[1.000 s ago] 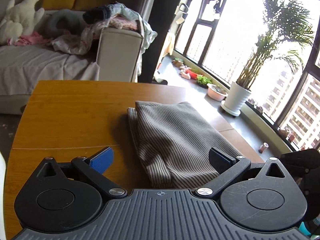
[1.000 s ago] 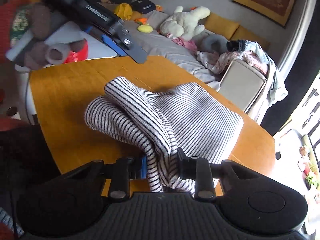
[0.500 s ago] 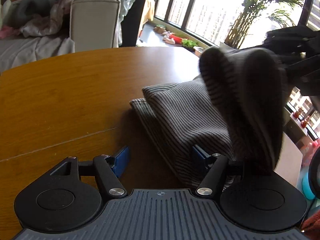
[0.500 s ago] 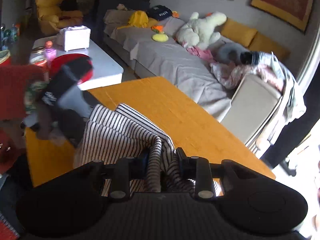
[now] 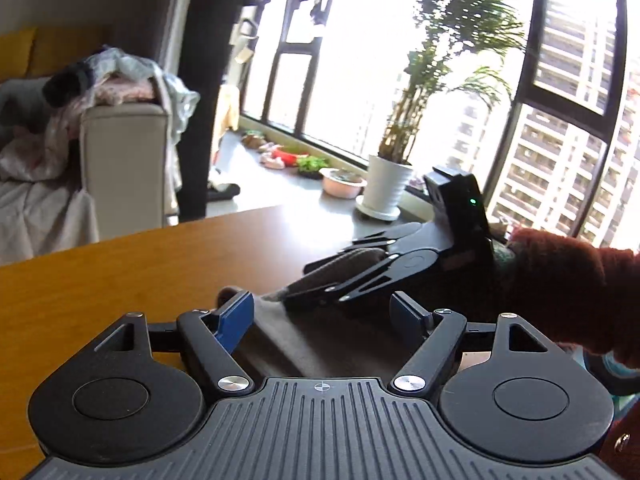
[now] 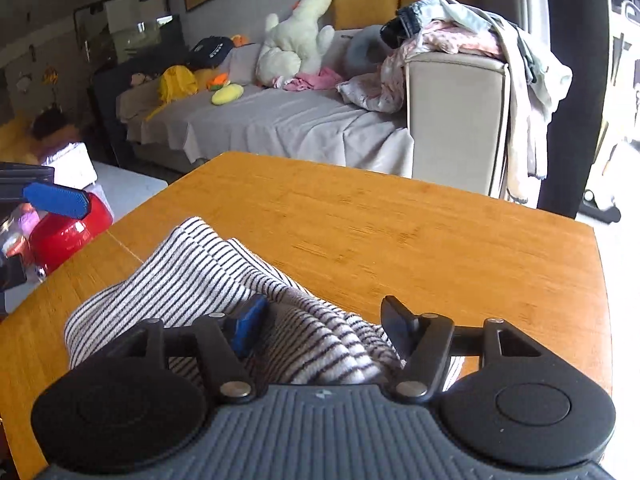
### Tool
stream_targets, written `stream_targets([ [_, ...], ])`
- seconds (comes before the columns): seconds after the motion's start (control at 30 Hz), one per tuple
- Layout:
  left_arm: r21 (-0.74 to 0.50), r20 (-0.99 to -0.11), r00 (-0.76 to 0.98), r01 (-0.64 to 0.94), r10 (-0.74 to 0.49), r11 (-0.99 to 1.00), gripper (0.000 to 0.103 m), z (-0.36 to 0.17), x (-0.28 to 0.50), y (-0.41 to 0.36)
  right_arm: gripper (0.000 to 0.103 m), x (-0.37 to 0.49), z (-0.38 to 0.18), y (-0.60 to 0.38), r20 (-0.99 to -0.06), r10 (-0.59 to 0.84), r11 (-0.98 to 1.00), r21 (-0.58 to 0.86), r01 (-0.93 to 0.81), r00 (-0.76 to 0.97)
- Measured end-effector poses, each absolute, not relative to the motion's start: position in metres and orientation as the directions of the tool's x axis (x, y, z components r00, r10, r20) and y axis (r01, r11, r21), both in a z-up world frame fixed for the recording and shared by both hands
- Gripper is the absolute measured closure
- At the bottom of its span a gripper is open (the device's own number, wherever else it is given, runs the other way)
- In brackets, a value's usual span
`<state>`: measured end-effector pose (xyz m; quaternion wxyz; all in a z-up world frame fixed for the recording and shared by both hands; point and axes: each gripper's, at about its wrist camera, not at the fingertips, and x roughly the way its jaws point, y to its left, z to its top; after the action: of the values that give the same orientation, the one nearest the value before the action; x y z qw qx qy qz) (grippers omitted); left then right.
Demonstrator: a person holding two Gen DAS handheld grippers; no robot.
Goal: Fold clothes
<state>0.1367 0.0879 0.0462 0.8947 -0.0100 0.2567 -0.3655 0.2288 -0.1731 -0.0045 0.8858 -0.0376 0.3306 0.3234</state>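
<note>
I judged the fold nearly finished: the striped garment [image 6: 208, 280] lay bunched on the wooden table [image 6: 400, 232]. My right gripper [image 6: 324, 328] straddled it, jaws released; my left gripper [image 5: 324, 316] was spread, empty. Flattening seemed next.

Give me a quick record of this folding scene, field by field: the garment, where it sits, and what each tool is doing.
garment: striped cloth, bunched in folds
surface: wooden table
left tool: open, holding nothing, fingers either side of the cloth's near edge
right tool: open, fingers straddling a fold of the cloth
background: couch with a white plush toy; potted plant by the window
</note>
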Motion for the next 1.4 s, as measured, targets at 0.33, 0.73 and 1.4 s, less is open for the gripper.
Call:
stream_targets([
  [0.33, -0.188, -0.607, 0.541, 0.614, -0.582, 0.767, 0.031, -0.005, 0.199, 0.046, 0.065, 0.17, 0.052, -0.201, -0.435, 0.474, 0.848, -0.011, -0.531, 0.766],
  [0.73, -0.15, -0.632, 0.544, 0.613, -0.552, 0.776, 0.03, 0.003, 0.208, 0.047, 0.059, 0.185, 0.004, -0.207, -0.59, 0.305, 0.941, 0.068, -0.331, 0.747],
  [1.4, -0.417, -0.599, 0.44, 0.542, -0.669, 0.729, 0.012, -0.029, 0.22, 0.108, 0.037, 0.162, -0.012, -0.203, -0.651, 0.358, 0.917, 0.378, -0.123, 0.669],
])
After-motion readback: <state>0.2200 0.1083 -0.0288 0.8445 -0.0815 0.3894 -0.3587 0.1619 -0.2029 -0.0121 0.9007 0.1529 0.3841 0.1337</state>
